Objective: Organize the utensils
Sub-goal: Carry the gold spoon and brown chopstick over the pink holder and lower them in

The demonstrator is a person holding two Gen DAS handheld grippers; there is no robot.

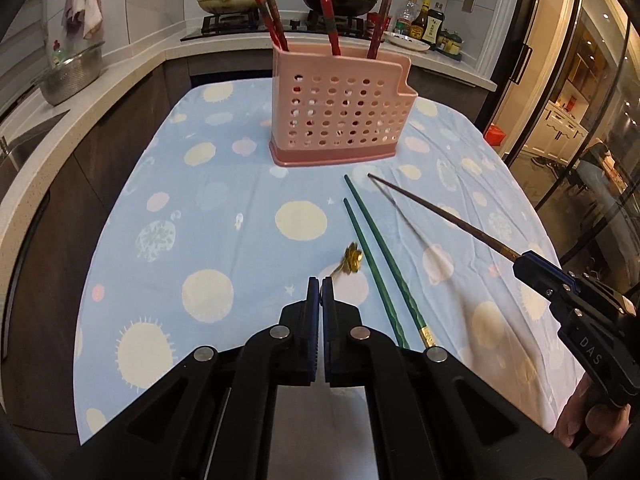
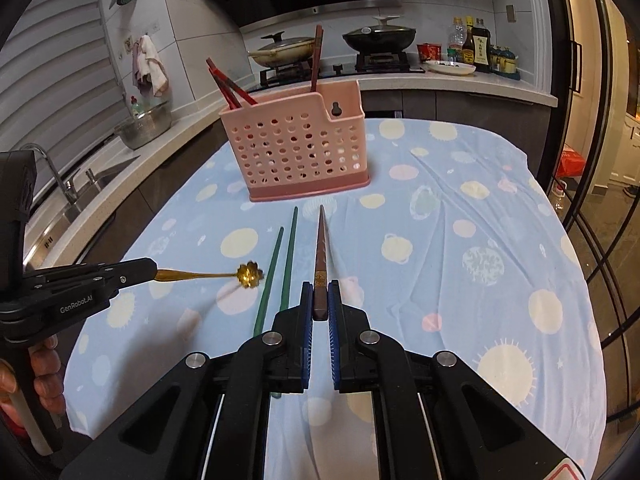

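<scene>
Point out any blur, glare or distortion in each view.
Left wrist: fisheye bends the table edge; gold spoon is smeared by blur; warm glare on the glass door. Right wrist: brown chopstick in the right claw is sharp; its shadow is soft.

Two chopsticks [image 1: 372, 256] lie on the table [image 1: 224, 184] before the holder [image 1: 340, 108].

Utensils counted on and above the desk

Two green chopsticks [image 1: 376, 264] lay side by side on the cloth, one brown chopstick [image 2: 321, 256] and one gold spoon [image 2: 249, 274] were held up, and one pink holder [image 1: 340, 108] stood with several red-brown chopsticks [image 1: 274, 16] inside, their exact number unclear.
</scene>
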